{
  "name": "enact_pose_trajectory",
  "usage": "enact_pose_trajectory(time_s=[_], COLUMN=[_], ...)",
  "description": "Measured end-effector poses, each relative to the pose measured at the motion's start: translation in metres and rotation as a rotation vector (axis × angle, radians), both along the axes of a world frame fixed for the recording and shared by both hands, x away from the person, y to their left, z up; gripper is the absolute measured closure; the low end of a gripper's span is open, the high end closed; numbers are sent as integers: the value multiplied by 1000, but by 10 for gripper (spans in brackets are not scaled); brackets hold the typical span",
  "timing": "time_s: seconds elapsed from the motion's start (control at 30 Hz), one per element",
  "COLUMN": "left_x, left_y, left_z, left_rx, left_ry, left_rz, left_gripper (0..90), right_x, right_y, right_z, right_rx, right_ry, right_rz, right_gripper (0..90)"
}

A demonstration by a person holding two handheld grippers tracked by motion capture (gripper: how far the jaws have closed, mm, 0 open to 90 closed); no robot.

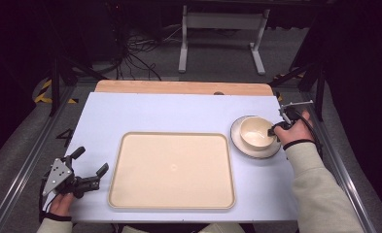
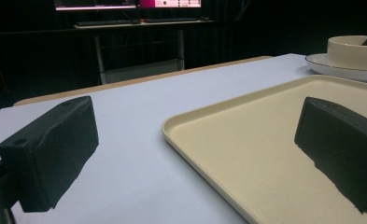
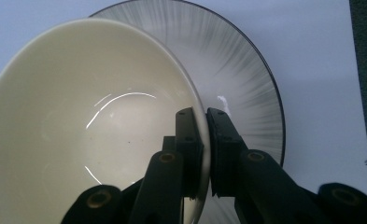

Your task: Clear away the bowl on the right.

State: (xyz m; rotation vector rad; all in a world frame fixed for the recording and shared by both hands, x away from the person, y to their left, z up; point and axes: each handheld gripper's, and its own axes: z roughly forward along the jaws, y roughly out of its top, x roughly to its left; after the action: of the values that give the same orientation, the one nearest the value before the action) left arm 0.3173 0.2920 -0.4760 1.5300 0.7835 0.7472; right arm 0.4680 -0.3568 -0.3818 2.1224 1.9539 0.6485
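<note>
Right gripper [image 3: 203, 140]: its two black jaws are closed on the rim of the cream ceramic bowl [image 3: 88, 126], one jaw inside the wall and one outside, at the side of the bowl nearest the person's right hand [image 1: 295, 130]. The bowl sits on a round white plate with fine grey radial streaks and a dark edge [image 3: 251, 84], at the right of the table, just beside the right edge of the large cream rectangular tray [image 1: 171, 170], which is bare.

Left gripper [image 1: 84, 170]: jaws spread wide and holding nothing, low over the table at the tray's near left corner, apart from it.

Step in hand, as judged: lifting the bowl off the plate, probably toward the tray. A one-sided rim pinch lets a bowl swing, so the lift is best made straight up and slowly, with the rim kept level and the grip firm, until the foot clears the plate; otherwise the plate may be dragged along.

Surface: a pale blue-white sheet [image 1: 179, 111] covers the tabletop, with a strip of bare wood [image 1: 179, 87] along the far edge.

Room: dark, with grey floor, loose black cables [image 1: 135, 53] and a white table frame [image 1: 222, 34] beyond; the left gripper view shows a lit screen [image 2: 125, 3] far off.
</note>
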Motion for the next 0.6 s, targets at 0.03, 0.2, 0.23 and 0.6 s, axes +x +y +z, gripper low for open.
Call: enact_pose_trajectory(time_s=[0.03,0.2,0.23,0.6], left_x=[0,0,0,0], left_y=[0,0,0,0], left_z=[0,0,0,0], left_rx=[0,0,0,0], left_ry=[0,0,0,0], left_rz=[0,0,0,0], left_gripper=[1,1,2,1], right_x=[0,-1,-1,-3], right_y=[0,2,2,5], right_z=[1,3,4,28], right_rx=[14,19,20,30], right_ry=[0,18,14,7], right_rz=[-4,-9,-10,-5], right_gripper=[833,832,832,831])
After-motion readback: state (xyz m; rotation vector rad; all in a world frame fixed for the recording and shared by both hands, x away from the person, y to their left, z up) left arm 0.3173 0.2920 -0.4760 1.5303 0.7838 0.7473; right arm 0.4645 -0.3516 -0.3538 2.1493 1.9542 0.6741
